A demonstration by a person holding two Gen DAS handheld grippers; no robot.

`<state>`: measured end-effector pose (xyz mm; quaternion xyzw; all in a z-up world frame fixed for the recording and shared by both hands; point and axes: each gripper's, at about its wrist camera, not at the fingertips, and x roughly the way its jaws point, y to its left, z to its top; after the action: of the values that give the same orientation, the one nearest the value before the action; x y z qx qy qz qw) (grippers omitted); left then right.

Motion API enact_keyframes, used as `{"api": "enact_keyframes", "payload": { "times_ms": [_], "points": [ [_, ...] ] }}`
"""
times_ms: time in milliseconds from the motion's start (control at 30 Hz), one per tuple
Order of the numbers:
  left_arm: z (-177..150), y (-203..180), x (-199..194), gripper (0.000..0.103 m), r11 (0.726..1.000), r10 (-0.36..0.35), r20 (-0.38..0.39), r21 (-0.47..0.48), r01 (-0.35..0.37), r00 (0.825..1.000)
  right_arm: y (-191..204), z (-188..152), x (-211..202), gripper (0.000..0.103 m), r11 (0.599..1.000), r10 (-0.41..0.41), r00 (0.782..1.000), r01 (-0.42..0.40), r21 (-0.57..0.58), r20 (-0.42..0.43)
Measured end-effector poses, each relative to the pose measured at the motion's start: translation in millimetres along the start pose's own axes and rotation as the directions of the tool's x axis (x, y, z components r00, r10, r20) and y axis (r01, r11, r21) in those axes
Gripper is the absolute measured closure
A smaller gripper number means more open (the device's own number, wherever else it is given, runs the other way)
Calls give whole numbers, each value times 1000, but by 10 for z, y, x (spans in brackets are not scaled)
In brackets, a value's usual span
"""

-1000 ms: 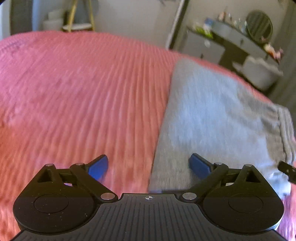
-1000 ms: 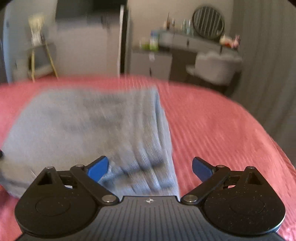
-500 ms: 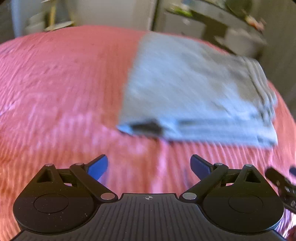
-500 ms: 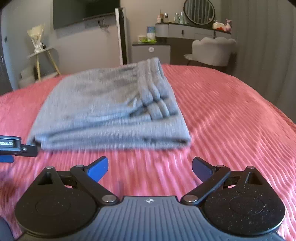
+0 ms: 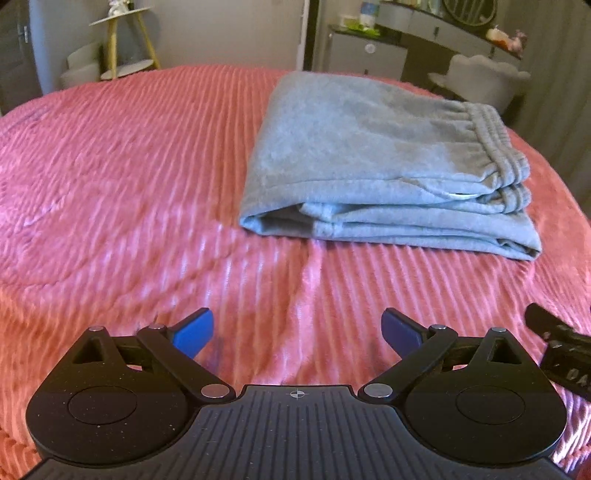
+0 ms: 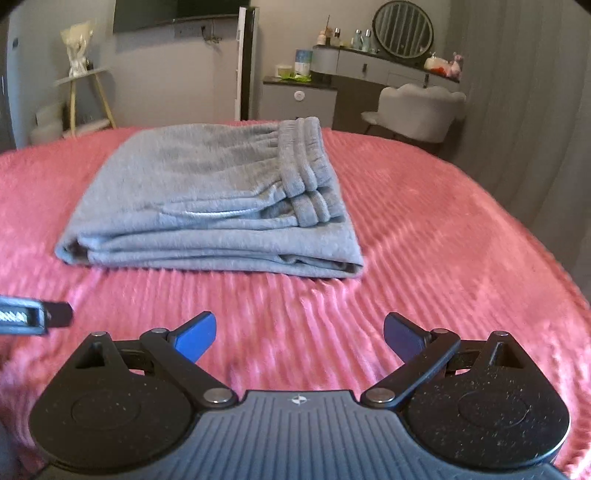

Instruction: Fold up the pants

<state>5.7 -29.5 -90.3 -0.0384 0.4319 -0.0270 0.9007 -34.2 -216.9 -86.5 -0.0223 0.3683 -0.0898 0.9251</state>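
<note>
The grey pants (image 5: 380,162) lie folded in a compact stack on the pink bedspread (image 5: 129,177), waistband on top at the right. They also show in the right wrist view (image 6: 210,199). My left gripper (image 5: 297,330) is open and empty, held back over bare bedspread short of the stack. My right gripper (image 6: 299,334) is open and empty, also back from the stack's near edge. Part of the right gripper (image 5: 561,354) shows at the left wrist view's right edge; part of the left gripper (image 6: 33,319) shows at the right wrist view's left edge.
Beyond the bed stand a yellow-legged side table (image 5: 125,40), a cabinet (image 6: 299,99), a dressing table with a round mirror (image 6: 402,27) and a pale chair (image 6: 417,110). A curtain (image 6: 535,129) hangs at the right.
Both grippers have pulled back from the folded pants, which now lie farther ahead. The jaws stayed open and empty.
</note>
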Motion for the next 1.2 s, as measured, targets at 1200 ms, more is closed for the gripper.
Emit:
{"api": "enact_keyframes", "payload": {
  "times_ms": [1200],
  "points": [
    [-17,-239,58,2,991,67,52,110,-73,996,9,54,-20,6,990,93,995,-91,107,-19]
  ]
}}
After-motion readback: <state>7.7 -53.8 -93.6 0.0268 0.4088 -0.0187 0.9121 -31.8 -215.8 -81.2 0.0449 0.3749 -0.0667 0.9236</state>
